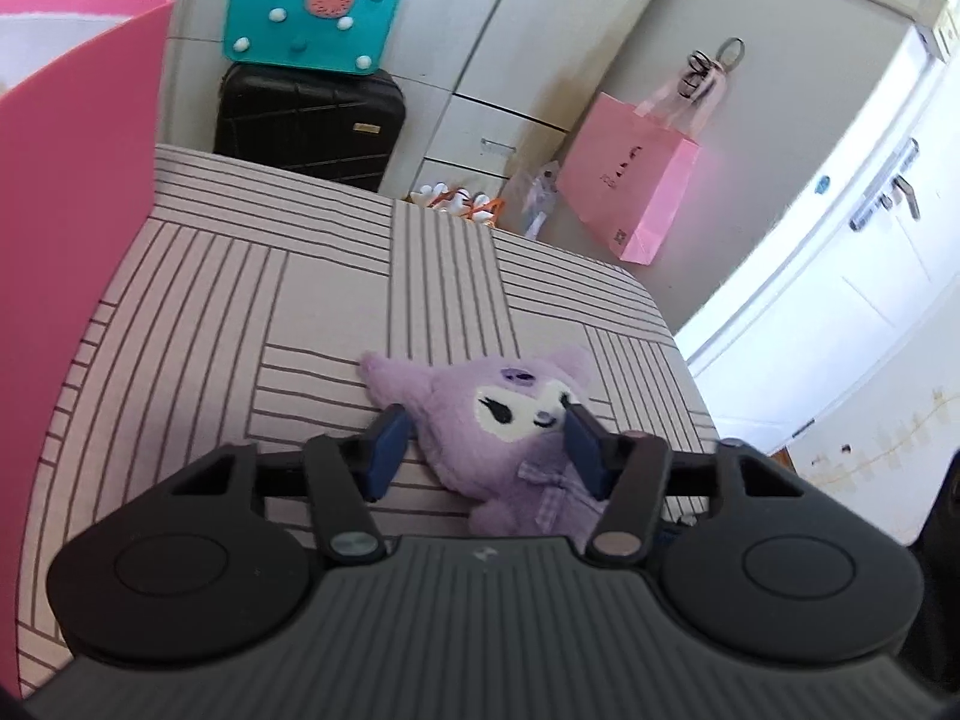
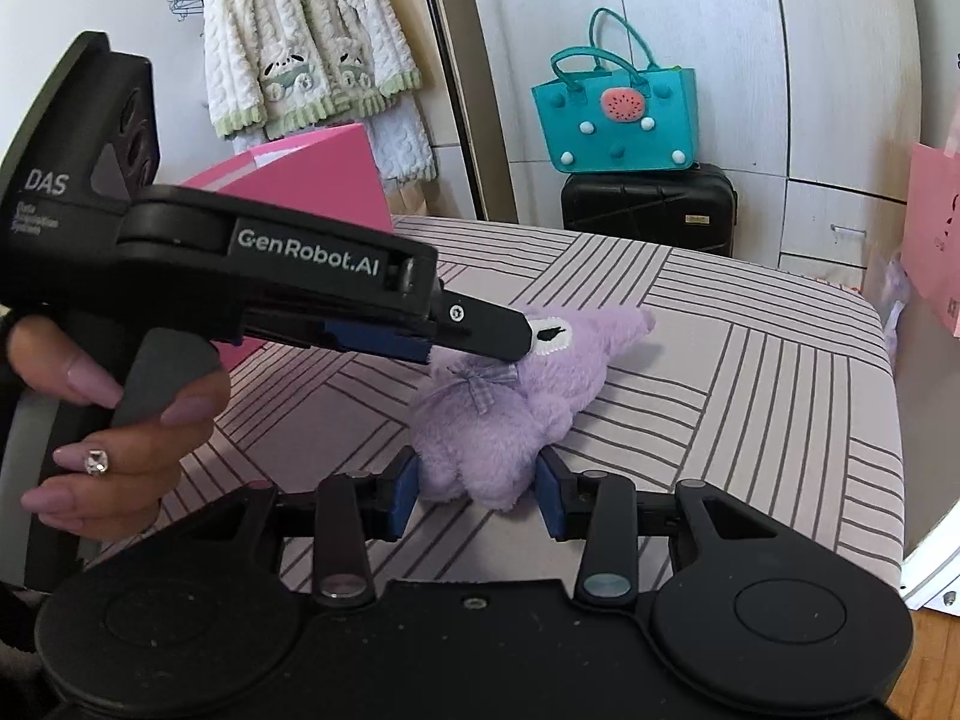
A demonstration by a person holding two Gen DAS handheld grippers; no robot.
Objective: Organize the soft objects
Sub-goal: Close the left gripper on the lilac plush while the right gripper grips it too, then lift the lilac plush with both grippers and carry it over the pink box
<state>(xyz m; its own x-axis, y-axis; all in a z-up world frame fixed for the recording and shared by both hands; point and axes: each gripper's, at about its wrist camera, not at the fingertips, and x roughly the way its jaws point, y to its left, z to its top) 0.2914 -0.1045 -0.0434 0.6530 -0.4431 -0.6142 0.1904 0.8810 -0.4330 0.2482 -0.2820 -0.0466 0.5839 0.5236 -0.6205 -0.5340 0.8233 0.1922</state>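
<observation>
A purple plush toy (image 1: 456, 414) with a white face and a checked bow lies on the striped cloth surface (image 1: 300, 300). In the left wrist view my left gripper (image 1: 486, 447) has its blue pads against both sides of the toy's head. The right wrist view shows that gripper (image 2: 510, 348) coming in from the left over the toy's face, held by a person's hand (image 2: 120, 420). My right gripper (image 2: 478, 495) has its pads pressed on the near end of the plush toy (image 2: 504, 420), at its body and legs. The toy rests on the cloth (image 2: 750, 390).
A tall pink box (image 1: 72, 180) stands at the left of the surface, also in the right wrist view (image 2: 300, 180). Behind are a black suitcase (image 2: 648, 204) with a teal bag (image 2: 618, 120) on it, a pink paper bag (image 1: 630, 180) and a hanging white jacket (image 2: 306, 42).
</observation>
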